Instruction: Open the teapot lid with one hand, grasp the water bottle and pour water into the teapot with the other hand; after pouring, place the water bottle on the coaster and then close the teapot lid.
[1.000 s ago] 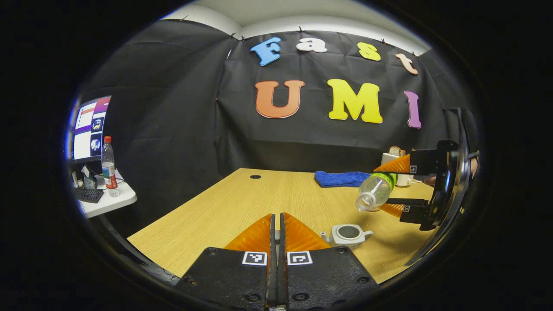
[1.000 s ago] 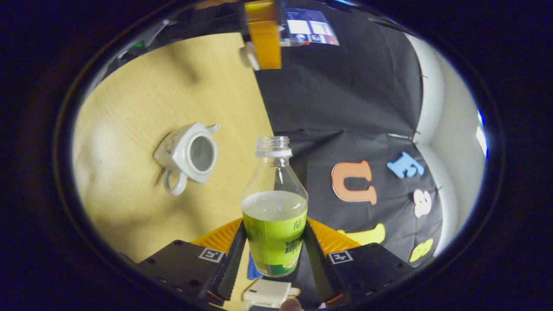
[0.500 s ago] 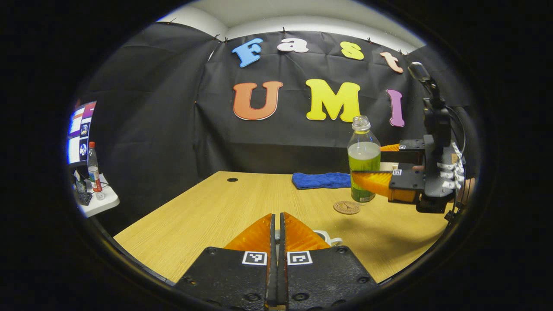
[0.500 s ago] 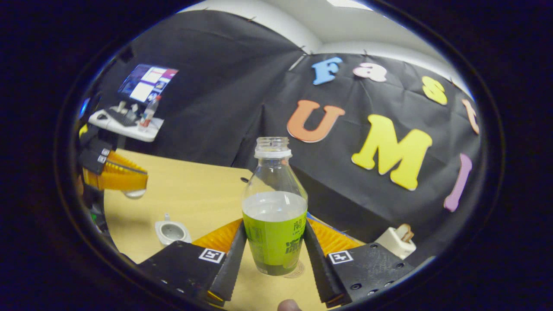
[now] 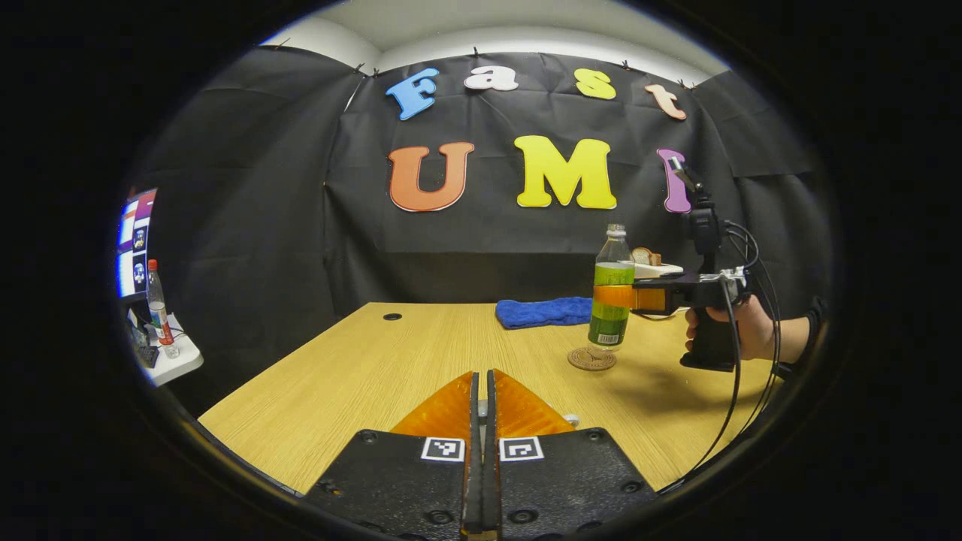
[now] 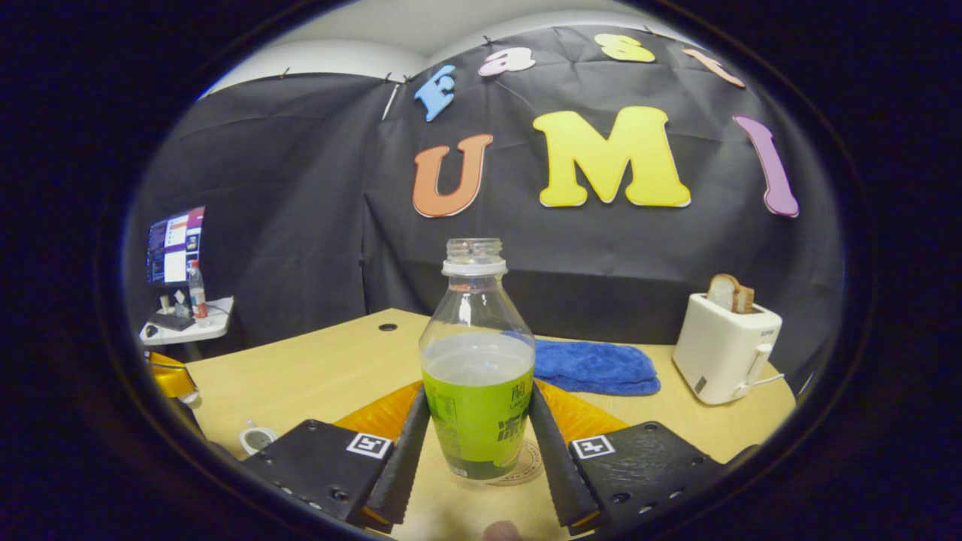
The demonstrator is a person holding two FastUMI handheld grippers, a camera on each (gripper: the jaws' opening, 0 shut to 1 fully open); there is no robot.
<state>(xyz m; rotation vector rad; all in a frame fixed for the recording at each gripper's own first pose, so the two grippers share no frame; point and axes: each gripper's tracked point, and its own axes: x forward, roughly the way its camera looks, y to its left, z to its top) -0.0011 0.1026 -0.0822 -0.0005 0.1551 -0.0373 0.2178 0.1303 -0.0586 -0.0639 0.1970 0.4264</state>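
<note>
Our right gripper [image 6: 479,443] has both fingers clamped on the water bottle [image 6: 478,376], upright, uncapped and part full. In the left gripper view the bottle hangs just above the coaster [image 5: 591,358] at two o'clock. Our left gripper [image 5: 484,409] is pinched shut; what it holds, we cannot tell. The lidless teapot [image 6: 258,436] sits at eight o'clock on the table [image 6: 323,368]; towel [image 6: 594,367] and toaster [image 6: 725,348] lie beyond.

The right gripper [image 6: 479,443] clamps the bottle [image 6: 477,376]; the left gripper's [image 5: 482,398] jaws meet.
</note>
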